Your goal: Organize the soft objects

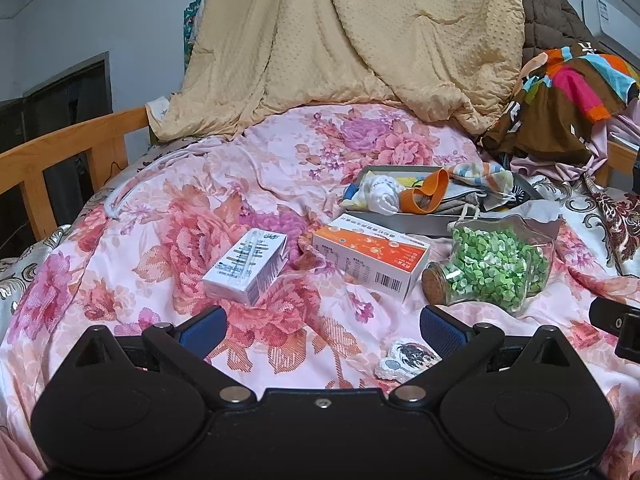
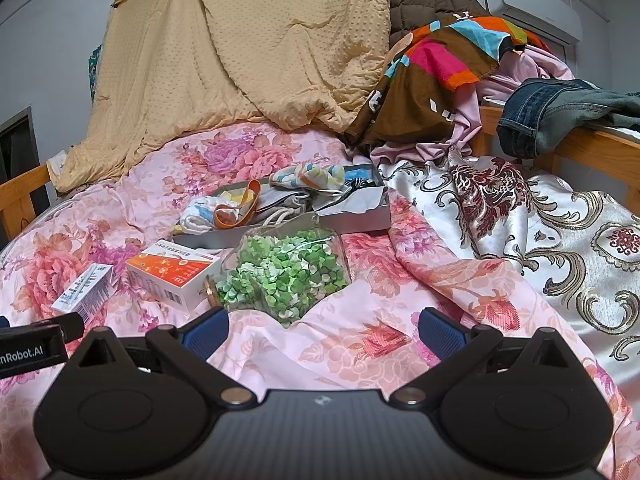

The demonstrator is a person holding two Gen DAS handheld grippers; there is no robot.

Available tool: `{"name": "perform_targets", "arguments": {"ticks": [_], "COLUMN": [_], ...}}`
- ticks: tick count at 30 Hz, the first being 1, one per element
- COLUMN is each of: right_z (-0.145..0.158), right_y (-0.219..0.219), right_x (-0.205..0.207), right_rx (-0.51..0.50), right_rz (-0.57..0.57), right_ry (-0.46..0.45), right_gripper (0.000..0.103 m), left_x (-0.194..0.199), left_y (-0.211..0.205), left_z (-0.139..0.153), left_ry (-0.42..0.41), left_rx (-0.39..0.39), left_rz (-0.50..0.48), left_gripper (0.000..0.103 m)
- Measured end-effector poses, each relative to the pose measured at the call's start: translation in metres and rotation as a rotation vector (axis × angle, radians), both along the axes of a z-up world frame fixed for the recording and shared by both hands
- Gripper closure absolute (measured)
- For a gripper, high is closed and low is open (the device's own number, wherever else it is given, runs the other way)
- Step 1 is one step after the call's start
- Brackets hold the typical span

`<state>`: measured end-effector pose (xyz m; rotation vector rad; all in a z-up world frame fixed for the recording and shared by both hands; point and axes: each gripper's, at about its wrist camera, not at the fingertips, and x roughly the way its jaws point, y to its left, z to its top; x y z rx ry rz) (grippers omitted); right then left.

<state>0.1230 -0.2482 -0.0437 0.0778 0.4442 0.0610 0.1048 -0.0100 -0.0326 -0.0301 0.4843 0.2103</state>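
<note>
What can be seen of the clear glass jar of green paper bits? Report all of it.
The clear glass jar of green paper bits lies on its side on the pink floral bedsheet. It has a wavy outline and a round cork stopper plugging its neck, which points toward the cameras' left. Green and whitish folded bits nearly fill it. It lies just in front of the shallow grey tray, close beside the orange and white carton; contact is unclear. Neither gripper touches it.

Socks [image 1: 382, 194], cloths [image 1: 482, 174] heaped in grey tray [image 1: 404, 222]; orange band [image 1: 430, 196] atop
</note>
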Motion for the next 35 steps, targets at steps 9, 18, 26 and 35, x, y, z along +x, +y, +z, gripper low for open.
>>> {"name": "perform_targets", "arguments": {"ticks": [9,18,26,35], "right_z": [-0.0002,-0.0002,-0.0006,-0.0007], "right_y": [0.0000,0.0006,0.0010,0.0014], "right_x": [0.0000,-0.0002,-0.0002,-0.0003], "right_rx": [0.001,0.001,0.000,0.000], "right_rz": [0.000,0.000,0.002,0.003], "right_ry": [0.000,0.000,0.001,0.001], "right_gripper": [0.000,0.000,0.000,0.000], "left_x": [0.0013,0.0020,0.0017,0.0017], "left_y": [0.0001,0.0032,0.0031,0.0038], "left_z": [-0.0026,-0.0011,-0.0010,-0.0006], "left_ry": [0.015,0.016,0.016,0.016], "left_rx": [-0.007,-0.006,-0.004,-0.003], "left_rz": [0.011,0.021,0.022,0.024], "left_gripper": [0.001,0.001,0.001,0.001]}}
